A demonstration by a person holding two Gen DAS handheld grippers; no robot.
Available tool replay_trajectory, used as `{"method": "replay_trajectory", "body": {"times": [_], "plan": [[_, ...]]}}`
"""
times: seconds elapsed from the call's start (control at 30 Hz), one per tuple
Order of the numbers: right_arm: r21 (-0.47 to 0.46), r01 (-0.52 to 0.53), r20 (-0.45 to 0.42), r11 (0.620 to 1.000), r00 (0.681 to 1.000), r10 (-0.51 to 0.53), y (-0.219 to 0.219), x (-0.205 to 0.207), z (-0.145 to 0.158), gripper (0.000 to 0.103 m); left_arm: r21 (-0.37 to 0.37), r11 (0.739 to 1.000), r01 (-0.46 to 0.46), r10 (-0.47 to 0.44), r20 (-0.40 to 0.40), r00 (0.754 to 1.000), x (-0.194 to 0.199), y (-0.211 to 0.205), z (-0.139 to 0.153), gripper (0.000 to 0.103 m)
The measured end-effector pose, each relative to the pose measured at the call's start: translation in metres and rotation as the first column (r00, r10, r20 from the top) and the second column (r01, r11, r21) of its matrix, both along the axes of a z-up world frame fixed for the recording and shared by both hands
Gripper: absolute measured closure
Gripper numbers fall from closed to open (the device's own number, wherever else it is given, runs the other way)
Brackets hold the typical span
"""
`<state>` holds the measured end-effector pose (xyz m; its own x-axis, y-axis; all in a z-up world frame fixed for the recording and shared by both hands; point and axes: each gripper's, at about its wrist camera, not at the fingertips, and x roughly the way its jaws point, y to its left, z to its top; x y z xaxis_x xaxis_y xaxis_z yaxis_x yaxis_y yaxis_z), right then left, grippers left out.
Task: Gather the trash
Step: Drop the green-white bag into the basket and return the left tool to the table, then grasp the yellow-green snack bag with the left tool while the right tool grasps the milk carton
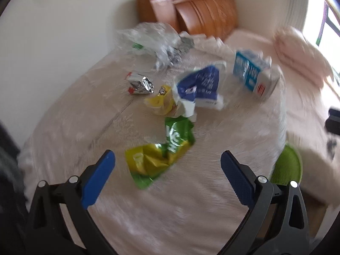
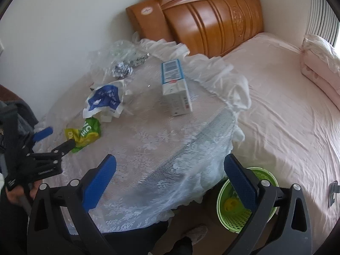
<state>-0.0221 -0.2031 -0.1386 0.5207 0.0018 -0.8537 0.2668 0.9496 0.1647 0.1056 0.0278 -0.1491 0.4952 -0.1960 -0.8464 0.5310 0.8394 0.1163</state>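
The crumpled green-and-yellow snack wrapper (image 1: 161, 150) lies on the lace-covered counter (image 1: 170, 201) just ahead of the spread left tool (image 1: 167, 163); right tool (image 2: 170, 165) spread, empty. Most trash remains; the green mesh bin (image 2: 244, 218) holds little

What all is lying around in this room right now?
Green-yellow wrapper: one, crumpled, table's near side.
Blue-white wrapper: one, table's middle.
Small yellow wrapper: one, beside the blue one.
Silver foil wrapper: one, left of the yellow one.
Carton: one, blue-white, lying flat.
Clear plastic bag: one, table's far edge.
Table: one, white lace cover.
Basket: one, green, on the floor.
Bed: one, pink sheet, brown headboard.
Left gripper: fingers open near the green-yellow wrapper.
Right gripper: fingers open, empty.
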Motion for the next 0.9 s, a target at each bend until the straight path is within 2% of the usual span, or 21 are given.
{"method": "replay_trajectory", "body": {"times": [0.1, 0.23, 0.37, 0.43, 0.53, 0.57, 0.6, 0.67, 0.8, 0.9], "plan": [[-0.004, 0.002, -0.023, 1.000, 1.000, -0.002, 0.006, 0.006, -0.004, 0.002, 0.023, 0.994, 0.109, -0.109, -0.025, 0.994, 0.015, -0.003, -0.014, 0.008], [-0.011, 0.017, -0.053, 1.000, 0.998, -0.018, 0.009, 0.009, -0.010, 0.002, 0.078, 0.965, 0.249, -0.247, -0.033, 0.968, 0.024, -0.014, -0.031, 0.008], [-0.020, 0.039, -0.070, 0.999, 0.997, -0.040, 0.011, 0.011, -0.013, 0.002, 0.117, 0.942, 0.314, -0.310, -0.055, 0.949, 0.032, -0.021, -0.048, 0.024], [-0.020, 0.049, -0.076, 0.999, 0.996, -0.050, 0.011, 0.011, -0.014, 0.002, 0.115, 0.942, 0.317, -0.314, -0.046, 0.948, 0.037, -0.019, -0.050, 0.029], [-0.015, 0.050, -0.081, 0.999, 0.995, -0.051, 0.014, 0.015, -0.016, 0.002, 0.097, 0.946, 0.308, -0.305, -0.046, 0.951, 0.043, -0.015, -0.049, 0.041], [-0.014, 0.042, -0.078, 0.999, 0.996, -0.042, 0.016, 0.018, -0.016, 0.002, 0.079, 0.950, 0.301, -0.297, -0.056, 0.953, 0.046, -0.013, -0.048, 0.055], [-0.015, 0.032, -0.075, 0.999, 0.997, -0.033, 0.019, 0.020, -0.015, 0.002, 0.060, 0.954, 0.293, -0.288, -0.075, 0.955, 0.048, -0.010, -0.047, 0.059], [-0.020, 0.007, -0.070, 1.000, 0.998, -0.008, 0.025, 0.026, -0.015, 0.002, 0.025, 0.965, 0.260, -0.257, -0.087, 0.963, 0.052, -0.004, -0.046, 0.060], [-0.049, -0.036, -0.059, 0.998, 0.998, 0.033, 0.036, 0.042, -0.013, 0.002, 0.006, 0.973, 0.229, -0.228, -0.086, 0.970, 0.053, 0.003, -0.047, 0.063], [-0.082, -0.033, -0.032, 0.996, 0.999, 0.031, 0.034, 0.051, -0.010, 0.002, -0.034, 0.981, 0.193, -0.196, -0.098, 0.976, 0.054, 0.014, -0.046, 0.065]]}}
